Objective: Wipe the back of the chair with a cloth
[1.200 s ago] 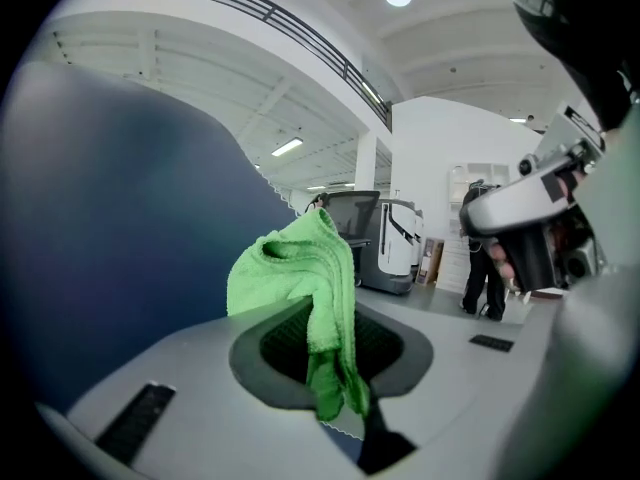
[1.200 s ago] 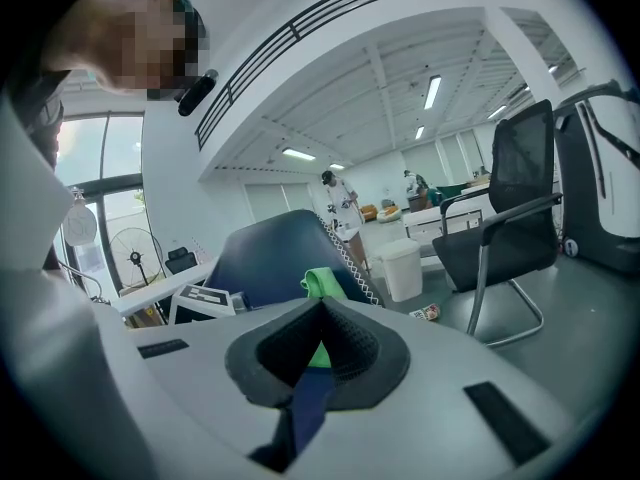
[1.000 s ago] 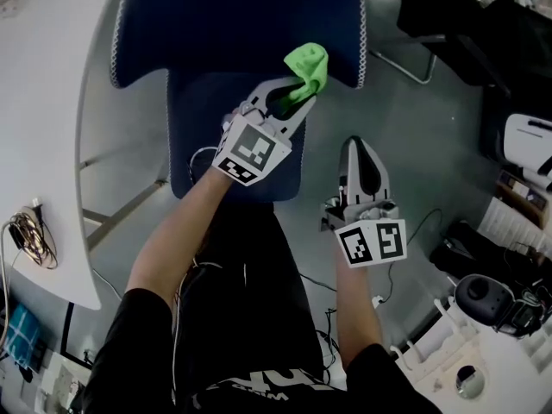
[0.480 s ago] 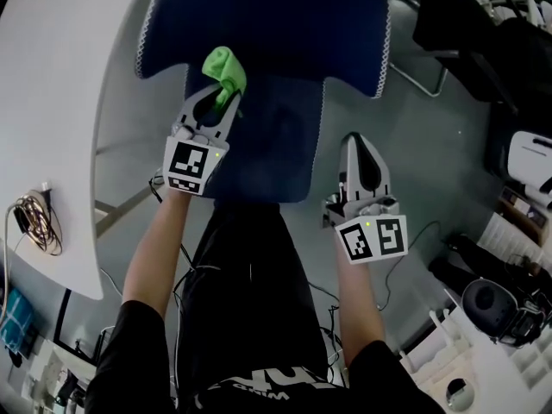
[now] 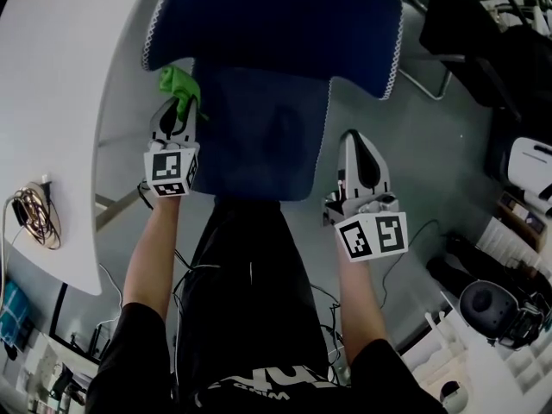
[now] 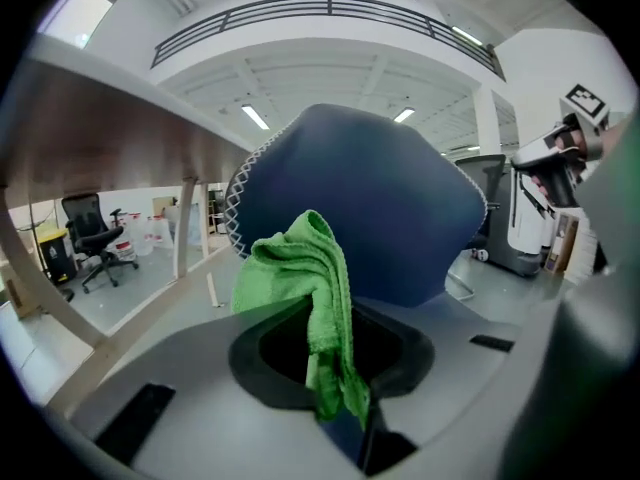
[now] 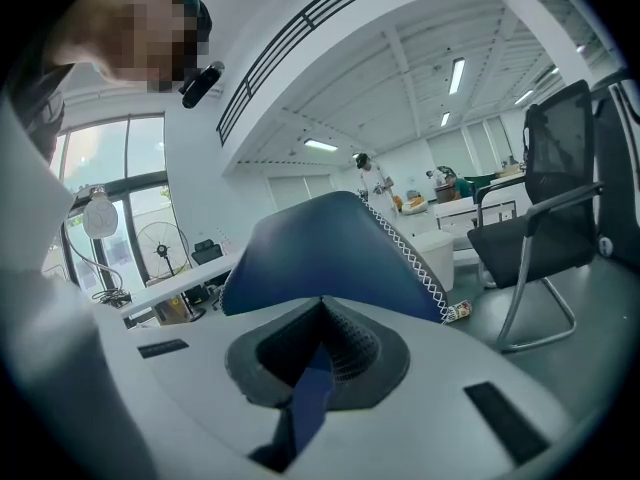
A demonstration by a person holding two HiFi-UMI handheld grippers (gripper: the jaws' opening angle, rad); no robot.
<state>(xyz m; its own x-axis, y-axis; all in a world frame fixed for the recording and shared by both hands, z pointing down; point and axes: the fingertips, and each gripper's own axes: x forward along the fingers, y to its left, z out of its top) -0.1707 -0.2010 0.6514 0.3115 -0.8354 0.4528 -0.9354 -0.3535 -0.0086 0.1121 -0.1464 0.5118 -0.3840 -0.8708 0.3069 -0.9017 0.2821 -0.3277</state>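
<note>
Cloth [image 5: 178,82], green and bunched, was clamped in your left tongs [image 5: 177,109], its folds sticking out past the tips. You held it at the lower left corner of the blue chair back [image 5: 276,15], by the white stitched edge; contact could not be confirmed. Your right tongs [image 5: 354,149] were clenched on nothing, off the right side of the seat [image 5: 259,145], well apart from the cloth. White surface [image 5: 60,102] lay to your left.
</note>
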